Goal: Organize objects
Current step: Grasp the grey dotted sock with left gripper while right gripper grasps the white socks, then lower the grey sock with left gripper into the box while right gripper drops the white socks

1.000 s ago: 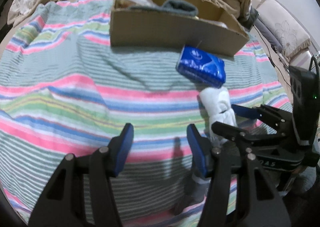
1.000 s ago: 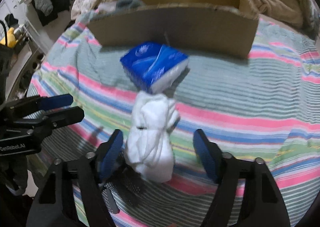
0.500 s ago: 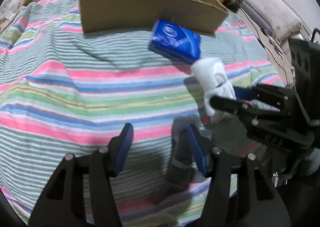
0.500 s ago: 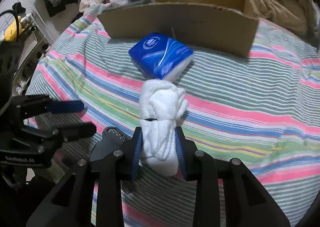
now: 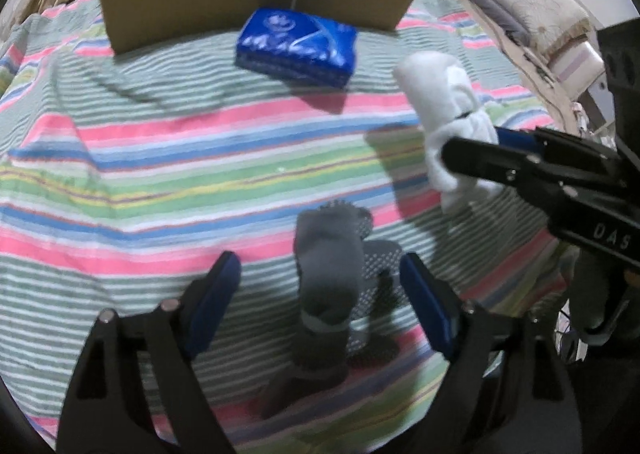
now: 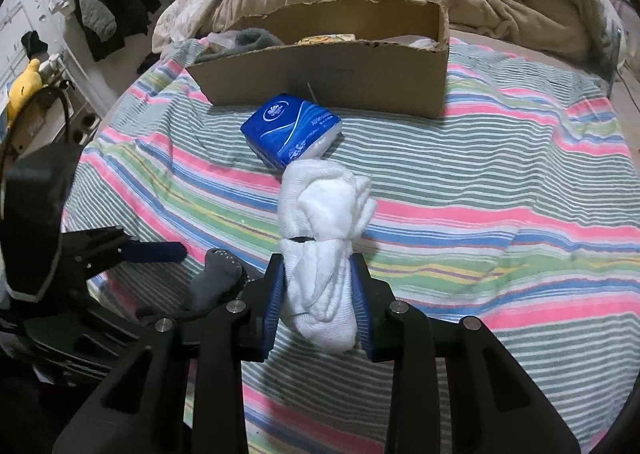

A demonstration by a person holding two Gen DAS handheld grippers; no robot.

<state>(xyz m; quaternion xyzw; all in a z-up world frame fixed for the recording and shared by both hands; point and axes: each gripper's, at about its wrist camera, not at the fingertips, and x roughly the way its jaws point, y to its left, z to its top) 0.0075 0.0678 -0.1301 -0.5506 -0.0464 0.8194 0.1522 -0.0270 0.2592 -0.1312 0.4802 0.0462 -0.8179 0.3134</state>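
My right tool (image 6: 319,296) is clamped on the white sock bundle (image 6: 324,221), lifted off the striped bed sheet (image 6: 500,181). My left tool (image 5: 320,294) is opening astride the grey sock (image 5: 326,266), pads clear of it. Only the right view shows inside the cardboard box (image 6: 340,69) at 12 o'clock; the blue tissue pack (image 6: 292,129) lies just before it.

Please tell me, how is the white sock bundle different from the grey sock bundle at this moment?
The white sock bundle is clamped in the right hand-held gripper; the grey sock bundle lies on the striped sheet, untouched. The left hand-held gripper straddles the grey one, jaws opening. The grey one shows pale dots; the white is plain. Both are rolled sock bundles outside the cardboard box.
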